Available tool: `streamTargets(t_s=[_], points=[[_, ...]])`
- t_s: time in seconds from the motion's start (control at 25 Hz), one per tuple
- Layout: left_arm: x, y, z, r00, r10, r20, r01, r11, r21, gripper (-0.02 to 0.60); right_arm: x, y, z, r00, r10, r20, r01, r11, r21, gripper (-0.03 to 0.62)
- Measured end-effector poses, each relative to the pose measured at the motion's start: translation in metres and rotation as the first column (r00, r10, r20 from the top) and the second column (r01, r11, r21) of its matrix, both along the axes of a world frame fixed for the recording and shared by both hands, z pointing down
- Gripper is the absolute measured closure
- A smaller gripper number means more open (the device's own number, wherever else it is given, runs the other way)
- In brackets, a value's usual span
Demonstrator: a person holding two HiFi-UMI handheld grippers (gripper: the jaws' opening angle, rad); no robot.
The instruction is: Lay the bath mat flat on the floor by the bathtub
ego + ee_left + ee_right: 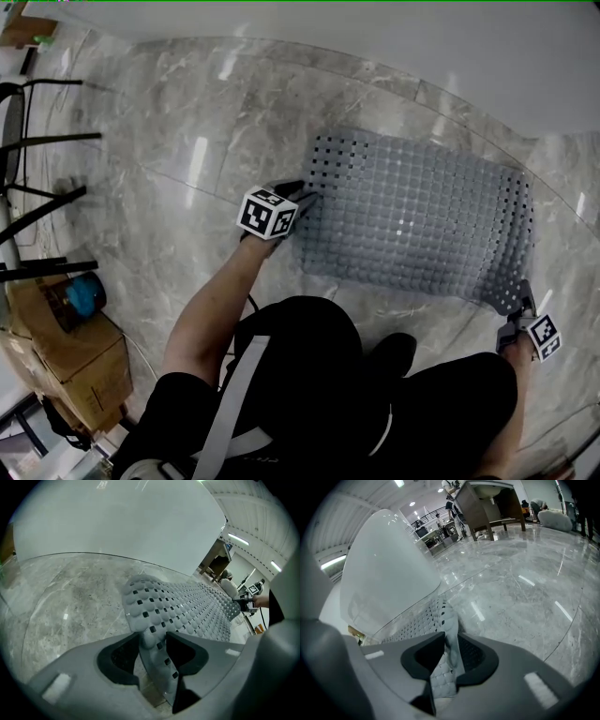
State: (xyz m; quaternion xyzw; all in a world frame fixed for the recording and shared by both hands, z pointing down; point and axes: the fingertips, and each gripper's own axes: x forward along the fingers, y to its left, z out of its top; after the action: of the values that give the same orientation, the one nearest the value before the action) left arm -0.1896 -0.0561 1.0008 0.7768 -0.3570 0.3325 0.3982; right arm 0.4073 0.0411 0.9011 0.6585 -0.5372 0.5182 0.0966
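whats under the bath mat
Marble floor shows all round the bath mat, which lies by the white bathtub, so it rests on that floor. Whatever is directly beneath is covered; the mat's holes show only dark.

I am looking into a big open hall set up as a mock bathroom, not a home. A freestanding white bathtub (422,56) stands on a wide polished marble floor (169,159). Cardboard boxes (80,361) sit nearby, and a wooden table (478,508) stands far off under industrial strip lights (238,539).
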Motion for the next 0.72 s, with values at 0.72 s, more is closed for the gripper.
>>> streamTargets(t_s=[0.72], points=[[0.040,-0.002,-0.016,0.992,0.117,0.048,-0.121,0.988,0.098,0.560,-0.048,-0.010,-0.004,0.988,-0.147,0.044,0.145,0.989,0.031,0.516]])
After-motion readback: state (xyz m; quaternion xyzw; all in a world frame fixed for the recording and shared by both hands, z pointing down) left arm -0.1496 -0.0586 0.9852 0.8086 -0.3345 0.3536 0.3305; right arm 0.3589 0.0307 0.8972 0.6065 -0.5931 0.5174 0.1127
